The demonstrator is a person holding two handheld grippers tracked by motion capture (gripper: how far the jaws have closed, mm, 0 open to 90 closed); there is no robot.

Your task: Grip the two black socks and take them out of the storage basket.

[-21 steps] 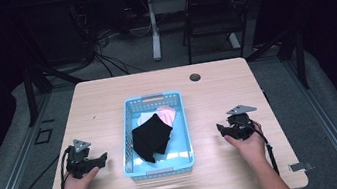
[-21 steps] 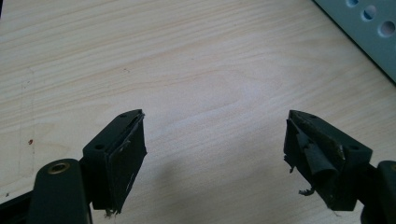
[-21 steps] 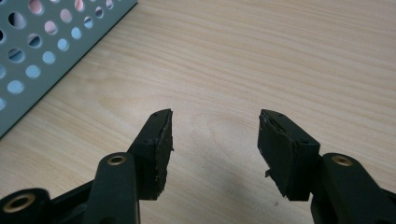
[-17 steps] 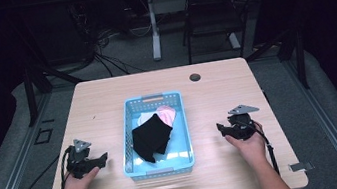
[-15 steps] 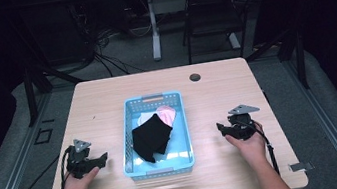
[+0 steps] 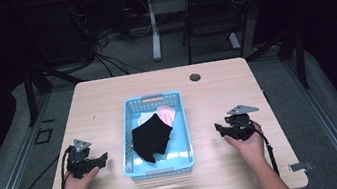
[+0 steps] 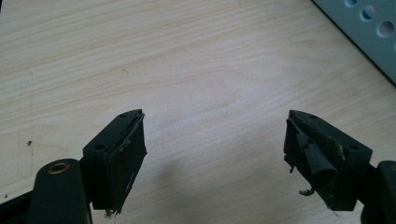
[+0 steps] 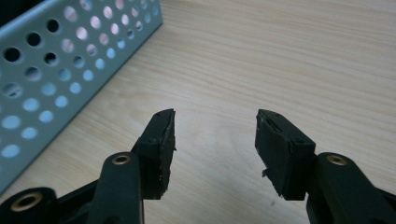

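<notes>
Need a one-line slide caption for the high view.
Open left gripper and right gripper flank a light-blue perforated plastic basket of black, pink and white cloths.

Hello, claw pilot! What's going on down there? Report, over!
Left gripper open, right gripper open, both holding nothing. Blue basket between them holds a black cloth on pink and white ones. Table around it bare.

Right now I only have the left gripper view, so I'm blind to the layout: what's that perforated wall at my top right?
Observer: It's a blue basket at the middle of the table.
Operator: Anything in it?
Observer: A black cloth lying over a pink one and a white one.
Operator: Where are the other tongs?
Observer: The right tongs sit beyond the basket's far side, open, holding nothing.
</notes>
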